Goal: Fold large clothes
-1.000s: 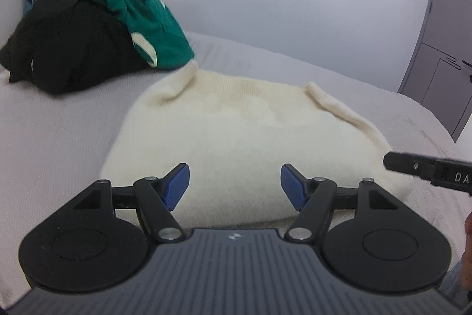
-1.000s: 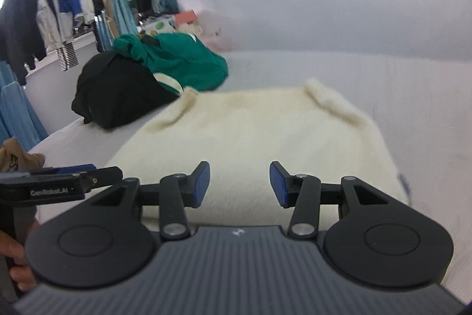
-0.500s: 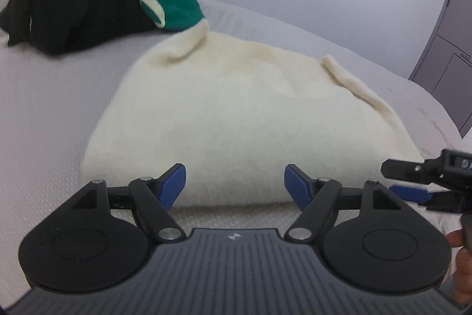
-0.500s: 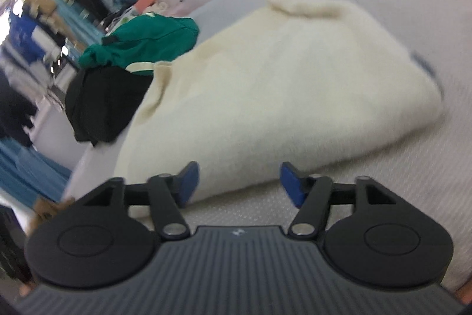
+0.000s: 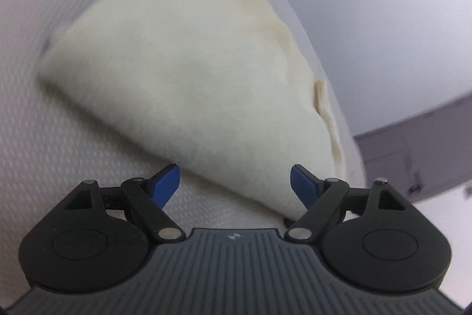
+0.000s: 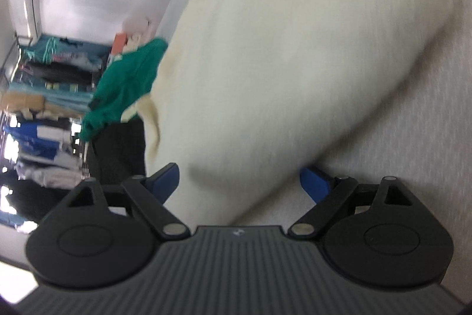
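A cream knit sweater [image 5: 191,73] lies folded on the grey bed [image 5: 44,155]; it also fills the right wrist view [image 6: 289,58]. My left gripper [image 5: 234,182] is open, tilted, with the sweater's near folded edge just ahead of its blue fingertips [image 5: 165,182]. My right gripper [image 6: 242,182] is open and rolled sideways, and the sweater's near edge reaches in between its jaws. Neither gripper holds cloth.
A green garment [image 6: 126,81] and a black one [image 6: 121,149] lie piled beyond the sweater. A rack of hanging clothes [image 6: 44,108] stands at the far left. A white wall [image 5: 383,34] and a grey door [image 5: 413,149] lie behind the bed.
Both grippers have dropped closer to the sweater's near edge and rolled sideways. The right gripper's jaws have opened wider and now straddle the edge.
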A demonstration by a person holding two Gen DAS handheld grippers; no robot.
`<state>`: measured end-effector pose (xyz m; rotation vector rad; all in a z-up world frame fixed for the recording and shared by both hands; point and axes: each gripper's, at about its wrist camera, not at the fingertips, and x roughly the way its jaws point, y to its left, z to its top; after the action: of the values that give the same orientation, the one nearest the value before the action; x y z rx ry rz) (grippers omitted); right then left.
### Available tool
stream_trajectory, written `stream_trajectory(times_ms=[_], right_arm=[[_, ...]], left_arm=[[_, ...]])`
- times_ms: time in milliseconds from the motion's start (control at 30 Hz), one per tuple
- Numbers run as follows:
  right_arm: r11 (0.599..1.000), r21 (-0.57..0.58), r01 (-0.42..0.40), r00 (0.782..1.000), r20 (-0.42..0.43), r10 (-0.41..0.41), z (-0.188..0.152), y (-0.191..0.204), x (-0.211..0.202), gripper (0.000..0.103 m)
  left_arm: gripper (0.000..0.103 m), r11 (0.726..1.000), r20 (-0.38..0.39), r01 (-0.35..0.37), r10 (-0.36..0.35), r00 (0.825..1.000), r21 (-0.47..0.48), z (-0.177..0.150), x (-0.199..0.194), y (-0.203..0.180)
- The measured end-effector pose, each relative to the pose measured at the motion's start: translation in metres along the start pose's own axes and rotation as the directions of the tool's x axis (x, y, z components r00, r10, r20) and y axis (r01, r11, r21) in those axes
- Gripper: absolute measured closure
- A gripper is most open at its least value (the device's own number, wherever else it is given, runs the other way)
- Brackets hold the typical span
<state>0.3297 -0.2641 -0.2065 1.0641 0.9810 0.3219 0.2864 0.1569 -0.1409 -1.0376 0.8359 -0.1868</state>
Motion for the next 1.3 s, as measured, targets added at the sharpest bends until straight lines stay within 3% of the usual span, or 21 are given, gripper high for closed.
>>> stream_trajectory(times_ms=[133, 233, 400, 500, 633, 733, 833, 1000, 1300], right_arm=[[0.996, 0.085, -0.020, 0.999, 0.033, 0.018, 0.007, -0.013, -0.003, 0.013], [0.995, 0.104, 0.000, 0.996, 0.091, -0.009, 0.007, -0.019, -0.015, 0.013], [0.989, 0.148, 0.007, 0.981, 0.193, -0.036, 0.011, -0.029, -0.032, 0.014], [0.992, 0.113, 0.049, 0.978, 0.194, -0.070, 0.011, -0.027, -0.028, 0.023], [0.994, 0.048, 0.098, 0.977, 0.186, -0.106, 0.012, -0.019, -0.019, 0.031], [0.993, 0.015, 0.114, 0.977, 0.182, -0.115, 0.013, -0.019, -0.021, 0.045], [0.993, -0.027, 0.116, 0.974, 0.201, -0.108, 0.013, -0.013, -0.027, 0.061], [0.978, -0.180, 0.110, 0.964, 0.257, -0.062, -0.001, 0.010, -0.045, 0.070], [0.955, -0.288, 0.075, 0.962, 0.272, 0.007, -0.023, 0.037, -0.090, 0.071]], left_arm=[[0.017, 0.979, -0.007, 0.039, -0.041, 0.999, -0.199, 0.006, 0.006, 0.031], [0.017, 0.935, 0.016, 0.096, -0.096, 0.995, -0.341, 0.010, 0.008, 0.053], [0.018, 0.896, 0.090, 0.152, -0.126, 0.988, -0.418, 0.020, 0.013, 0.067], [0.022, 0.908, 0.125, 0.141, -0.099, 0.987, -0.394, 0.027, 0.014, 0.065], [0.043, 0.944, 0.131, 0.085, -0.045, 0.990, -0.320, 0.033, 0.016, 0.055], [0.061, 0.964, 0.151, 0.051, -0.011, 0.989, -0.261, 0.044, 0.010, 0.047], [0.071, 0.984, 0.191, 0.025, 0.009, 0.981, -0.177, 0.047, 0.004, 0.031], [0.074, 0.996, 0.268, 0.020, 0.004, 0.963, -0.088, 0.040, -0.018, 0.014], [0.075, 1.000, 0.301, 0.009, -0.013, 0.954, 0.014, 0.002, -0.088, -0.012]])
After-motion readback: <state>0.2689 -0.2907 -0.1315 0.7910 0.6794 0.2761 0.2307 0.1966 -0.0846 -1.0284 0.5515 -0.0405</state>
